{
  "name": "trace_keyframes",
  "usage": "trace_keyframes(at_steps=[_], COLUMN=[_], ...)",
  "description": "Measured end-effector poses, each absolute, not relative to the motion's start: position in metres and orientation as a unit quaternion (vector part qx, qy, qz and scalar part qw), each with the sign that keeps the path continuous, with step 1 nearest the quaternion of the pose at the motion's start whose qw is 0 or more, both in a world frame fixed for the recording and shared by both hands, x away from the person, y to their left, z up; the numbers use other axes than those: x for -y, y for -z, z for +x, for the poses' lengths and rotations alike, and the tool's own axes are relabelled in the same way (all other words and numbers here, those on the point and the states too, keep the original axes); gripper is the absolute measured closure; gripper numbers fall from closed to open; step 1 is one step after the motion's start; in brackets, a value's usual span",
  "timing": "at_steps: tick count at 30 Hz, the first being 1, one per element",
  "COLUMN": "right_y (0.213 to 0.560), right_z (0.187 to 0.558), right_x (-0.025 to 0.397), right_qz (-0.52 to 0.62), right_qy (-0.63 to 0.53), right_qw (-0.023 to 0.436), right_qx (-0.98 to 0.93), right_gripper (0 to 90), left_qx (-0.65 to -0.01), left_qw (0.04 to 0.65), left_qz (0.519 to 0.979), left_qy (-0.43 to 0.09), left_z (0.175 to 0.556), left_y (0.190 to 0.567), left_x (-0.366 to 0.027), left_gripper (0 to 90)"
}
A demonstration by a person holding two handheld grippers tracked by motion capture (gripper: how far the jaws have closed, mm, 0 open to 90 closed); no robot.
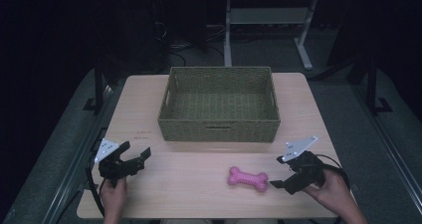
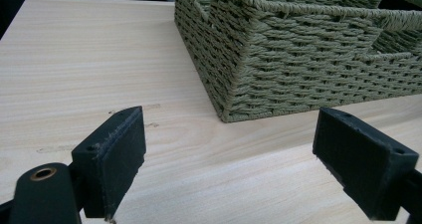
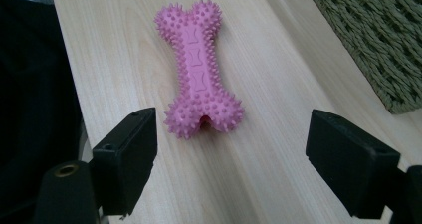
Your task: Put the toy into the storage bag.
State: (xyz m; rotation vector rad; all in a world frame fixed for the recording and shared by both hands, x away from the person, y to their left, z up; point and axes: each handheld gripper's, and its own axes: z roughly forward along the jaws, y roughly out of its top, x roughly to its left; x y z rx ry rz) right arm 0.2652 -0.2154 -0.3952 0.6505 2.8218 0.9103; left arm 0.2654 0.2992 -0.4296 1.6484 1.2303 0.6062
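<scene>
- My left gripper (image 1: 133,160) hovers over the table's (image 1: 149,109) near-left corner, jaws spread wide and holding nothing, aimed past the basket's (image 1: 219,127) near-left corner.
- The woven basket sits mid-table toward the far edge, apparently empty, with bare wood in front of it.
- The pink spiky bone toy (image 1: 248,178) lies flat near the near edge, right of centre, lengthwise toward my right gripper (image 1: 281,172).
- My right gripper's jaws are spread, nothing between them, just beside the bone's knobbed end.
- Risk, as I judge it: closing on that bulbous, nubbed end could squirt the toy toward the near edge; the narrow waist looks safer.
</scene>
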Motion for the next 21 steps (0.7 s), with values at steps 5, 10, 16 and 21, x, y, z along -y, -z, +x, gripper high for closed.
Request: trace_keyframes(at_steps=[5,10,16,21], right_y=[0.394,0.394,0.393,0.394], right_z=[0.268,0.271,0.276,0.28], right_x=[0.21,0.204,0.194,0.183], right_qz=[0.207,0.197,0.182,0.17], right_qy=[-0.298,-0.291,-0.287,-0.285], right_qw=[0.047,0.044,0.038,0.031], right_qx=[-0.931,-0.935,-0.94,-0.943], right_gripper=[20.0,20.0,20.0,20.0], left_qx=[-0.504,-0.504,-0.505,-0.504], left_qw=[0.479,0.479,0.48,0.479], left_qz=[0.675,0.675,0.673,0.675], left_qy=[-0.248,-0.247,-0.246,-0.247], left_z=[0.265,0.265,0.266,0.266], left_y=[0.429,0.429,0.43,0.429], left_x=[-0.299,-0.299,-0.299,-0.299], left_gripper=[12.8,12.8,12.9,12.9])
